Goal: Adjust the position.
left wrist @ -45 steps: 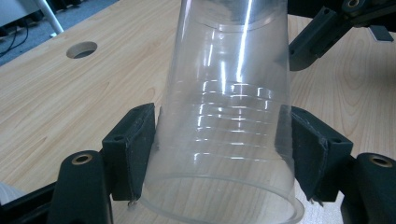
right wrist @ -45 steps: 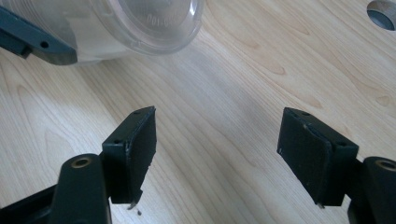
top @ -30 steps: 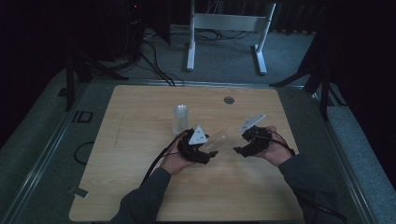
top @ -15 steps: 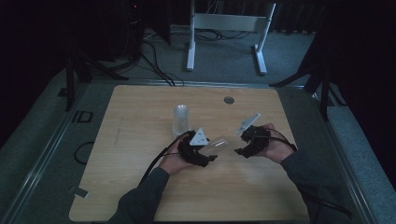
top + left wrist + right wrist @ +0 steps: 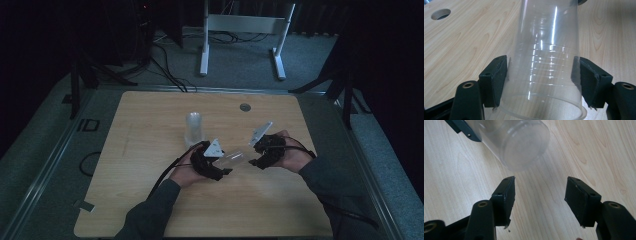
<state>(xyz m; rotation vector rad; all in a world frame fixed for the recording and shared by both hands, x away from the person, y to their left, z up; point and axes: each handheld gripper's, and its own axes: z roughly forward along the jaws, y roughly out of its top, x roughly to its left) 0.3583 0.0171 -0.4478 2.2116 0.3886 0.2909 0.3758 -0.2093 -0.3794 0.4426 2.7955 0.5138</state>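
Observation:
A clear plastic cup [image 5: 235, 159] lies on its side just above the wooden table [image 5: 150, 200], with my left gripper [image 5: 226, 166] shut on it. In the left gripper view the black pads [image 5: 496, 80] press on both sides of the cup [image 5: 546, 50] near its rim, and its base points away. My right gripper [image 5: 254, 156] is open and faces the cup's base from the right. In the right gripper view the base [image 5: 524, 150] hangs just beyond the open gripper [image 5: 540, 195], a little to the left. A second clear cup [image 5: 193, 127] stands upright behind my left hand.
A round hole [image 5: 244, 107] sits near the table's far edge and also appears in the left gripper view [image 5: 440, 14]. A white metal frame [image 5: 240, 25] and cables [image 5: 165, 70] stand on the floor beyond the table. A metal rim [image 5: 60, 150] borders the table.
The left gripper has shifted slightly right and down with the cup. The right gripper has edged left towards the cup's base. The upright cup has not moved.

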